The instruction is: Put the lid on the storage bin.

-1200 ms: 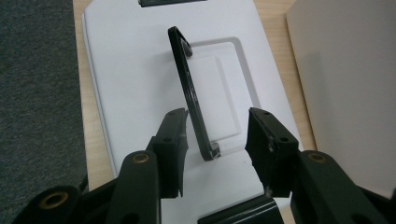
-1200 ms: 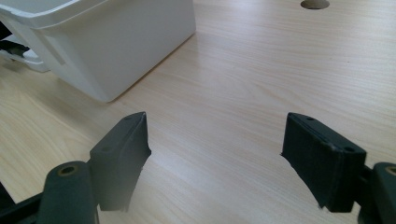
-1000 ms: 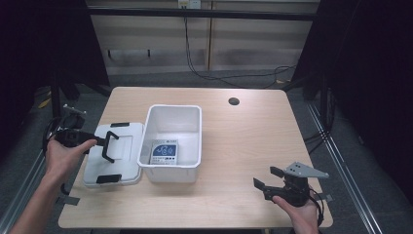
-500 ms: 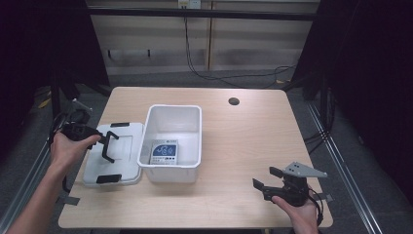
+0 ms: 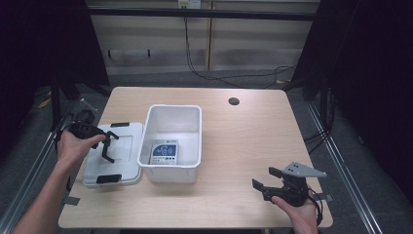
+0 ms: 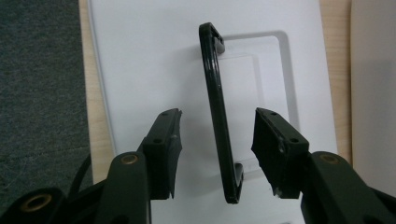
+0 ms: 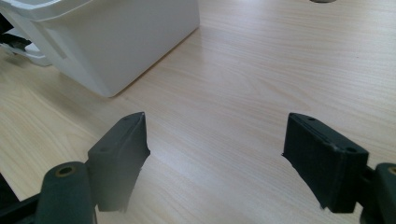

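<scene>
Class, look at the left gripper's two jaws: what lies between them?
In the left gripper view, the lid's black handle stands raised between the jaws of the left gripper. There is a gap on each side, so the pads are not touching it.

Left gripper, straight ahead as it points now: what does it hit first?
Probably the black handle standing up from the white lid; it runs between the open jaws of the left gripper, untouched. Depth is hard to judge.
</scene>
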